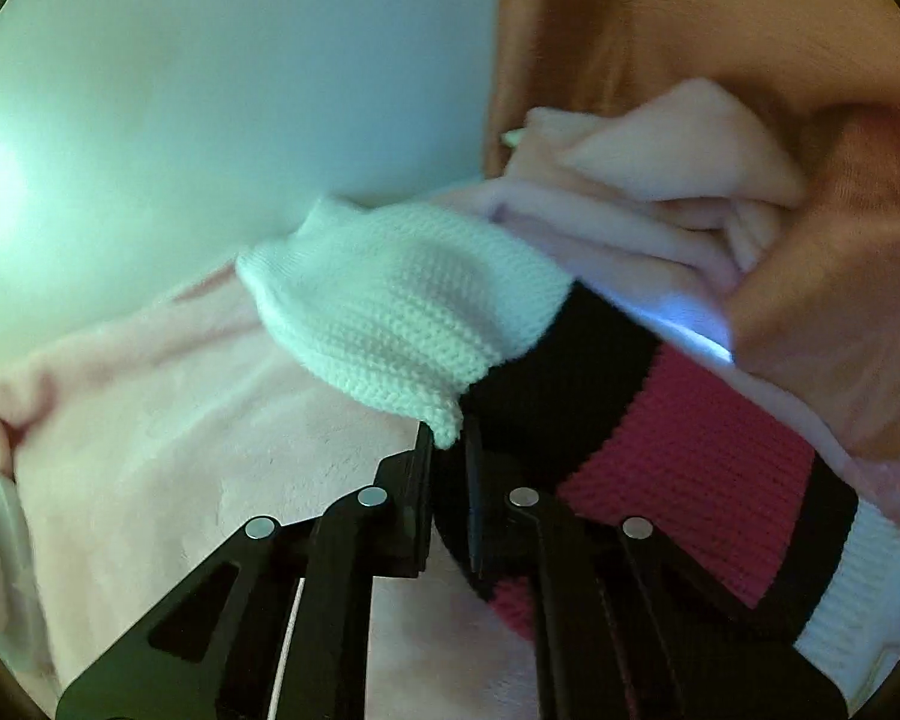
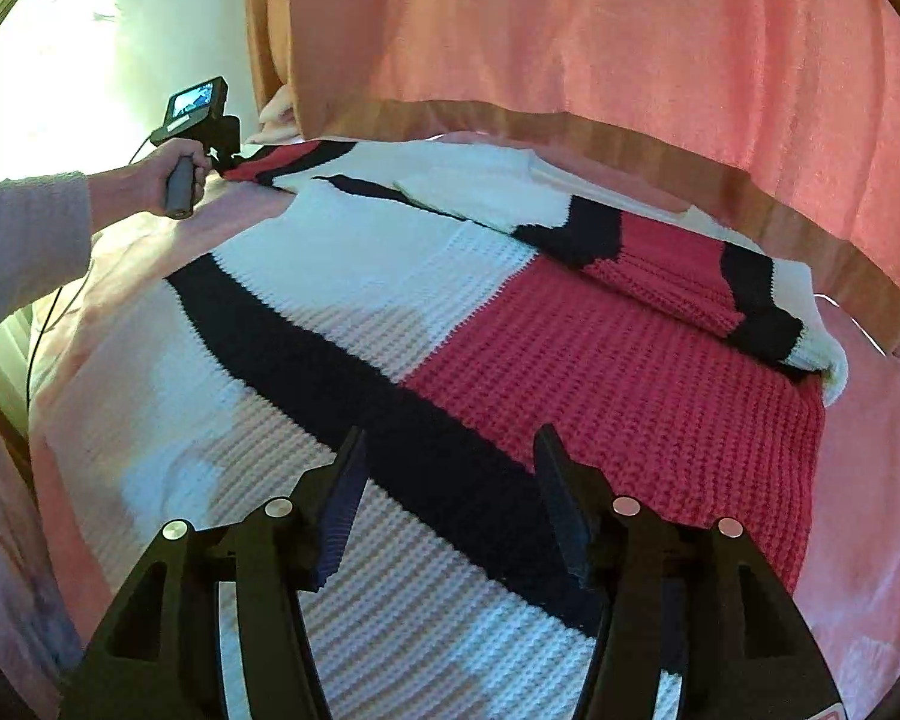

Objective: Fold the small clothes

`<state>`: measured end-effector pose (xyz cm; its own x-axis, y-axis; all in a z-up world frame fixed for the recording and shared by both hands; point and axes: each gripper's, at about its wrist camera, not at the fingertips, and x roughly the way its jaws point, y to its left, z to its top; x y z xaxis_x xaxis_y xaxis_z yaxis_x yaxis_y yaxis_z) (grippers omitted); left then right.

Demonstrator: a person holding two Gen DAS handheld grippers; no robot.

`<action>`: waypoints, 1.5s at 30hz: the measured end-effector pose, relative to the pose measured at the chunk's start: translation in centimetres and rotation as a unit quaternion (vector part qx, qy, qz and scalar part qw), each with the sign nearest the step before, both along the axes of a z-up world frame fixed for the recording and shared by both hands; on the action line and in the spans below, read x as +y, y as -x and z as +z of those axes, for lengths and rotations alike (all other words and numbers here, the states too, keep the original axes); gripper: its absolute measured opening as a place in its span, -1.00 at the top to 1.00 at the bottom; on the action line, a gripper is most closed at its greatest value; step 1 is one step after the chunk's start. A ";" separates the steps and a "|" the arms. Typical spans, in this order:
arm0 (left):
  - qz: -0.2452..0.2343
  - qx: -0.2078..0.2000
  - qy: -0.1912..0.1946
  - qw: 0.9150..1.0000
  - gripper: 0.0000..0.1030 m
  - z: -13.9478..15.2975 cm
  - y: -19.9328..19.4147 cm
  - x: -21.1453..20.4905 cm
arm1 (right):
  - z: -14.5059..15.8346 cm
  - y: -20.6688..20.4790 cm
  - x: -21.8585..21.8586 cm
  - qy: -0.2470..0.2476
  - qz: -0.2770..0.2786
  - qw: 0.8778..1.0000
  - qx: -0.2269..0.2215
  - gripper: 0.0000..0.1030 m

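A knitted sweater (image 2: 600, 372) in white, black and deep pink lies spread flat on a pink blanket. One sleeve (image 2: 678, 264) is folded across its body. In the left wrist view the other sleeve (image 1: 402, 312) shows its white, black and pink bands. My left gripper (image 1: 448, 438) is shut on that sleeve's edge, where white meets black. The right wrist view shows this left gripper (image 2: 228, 165) at the far left, with a person's hand (image 2: 174, 174) on its handle. My right gripper (image 2: 450, 438) is open above the sweater's black stripe, with nothing pinched between its fingers.
The pink blanket (image 2: 870, 450) covers the bed around the sweater. An orange-pink curtain (image 2: 630, 30) hangs along the far side. Crumpled pale pink cloth (image 1: 678, 180) lies beyond the sleeve. A white wall (image 1: 210, 90) stands at the left. A thin cable (image 2: 42, 324) hangs below the person's sleeve.
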<state>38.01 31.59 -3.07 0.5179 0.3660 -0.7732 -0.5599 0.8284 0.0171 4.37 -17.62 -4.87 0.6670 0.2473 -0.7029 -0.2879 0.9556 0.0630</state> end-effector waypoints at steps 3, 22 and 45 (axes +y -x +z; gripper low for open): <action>-0.016 -0.023 -0.022 0.999 0.89 1.9 0.8 -2.1 | 0.3 0.0 -0.4 0.002 -0.007 1.000 -0.005 -0.08; -0.408 -0.062 -0.047 0.910 -0.26 7.8 15.1 -46.5 | 5.2 1.5 -7.5 0.014 -0.085 0.995 -0.044 -0.24; -0.316 0.032 -0.124 0.940 -0.44 4.2 21.7 -29.3 | 2.0 -20.4 0.0 0.100 -0.022 0.995 -0.006 -0.30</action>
